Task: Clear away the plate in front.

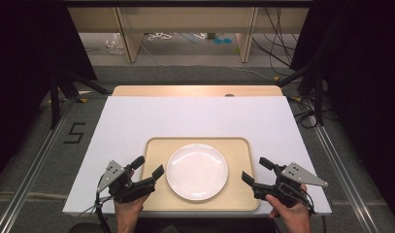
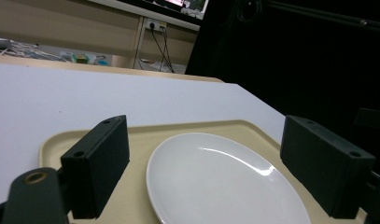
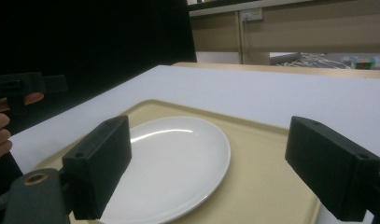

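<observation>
Plate (image 1: 197,171): round, white, glossy, bare.

Table (image 1: 137,121): white rectangular top, bare wood strip along far edge. Beige tray (image 1: 156,145): lies flat at middle of near edge, well apart from side edges.

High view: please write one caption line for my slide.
Two open grippers, left and right, flank a white plate on a beige tray.
</observation>
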Tool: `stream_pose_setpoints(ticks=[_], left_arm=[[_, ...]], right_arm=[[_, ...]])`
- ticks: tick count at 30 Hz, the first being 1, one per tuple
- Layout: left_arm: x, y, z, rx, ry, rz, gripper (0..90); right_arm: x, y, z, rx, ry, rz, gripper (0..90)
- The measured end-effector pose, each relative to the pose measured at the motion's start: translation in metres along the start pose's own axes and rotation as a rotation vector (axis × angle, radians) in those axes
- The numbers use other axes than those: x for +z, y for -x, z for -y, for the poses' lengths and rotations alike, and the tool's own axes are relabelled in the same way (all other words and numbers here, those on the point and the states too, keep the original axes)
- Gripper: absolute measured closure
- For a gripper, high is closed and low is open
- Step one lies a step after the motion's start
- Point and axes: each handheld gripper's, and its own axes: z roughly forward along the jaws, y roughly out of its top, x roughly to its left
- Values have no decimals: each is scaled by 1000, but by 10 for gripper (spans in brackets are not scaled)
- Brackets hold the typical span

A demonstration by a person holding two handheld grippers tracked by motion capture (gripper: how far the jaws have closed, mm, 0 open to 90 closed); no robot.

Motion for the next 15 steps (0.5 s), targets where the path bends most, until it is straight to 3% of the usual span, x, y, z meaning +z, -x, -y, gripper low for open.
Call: stream_pose_setpoints(ticks=[5,10,15], left_arm=[[-2,2,-3,11,-2,8,151],[-3,1,-4,42,-19,-17,151],[-3,1,-4,46,-22,-28,150]], right_arm=[[-1,1,0,0,-1,1,154],[-1,2,0,-9,6,9,154],[-1,2,0,-9,9,9,154]])
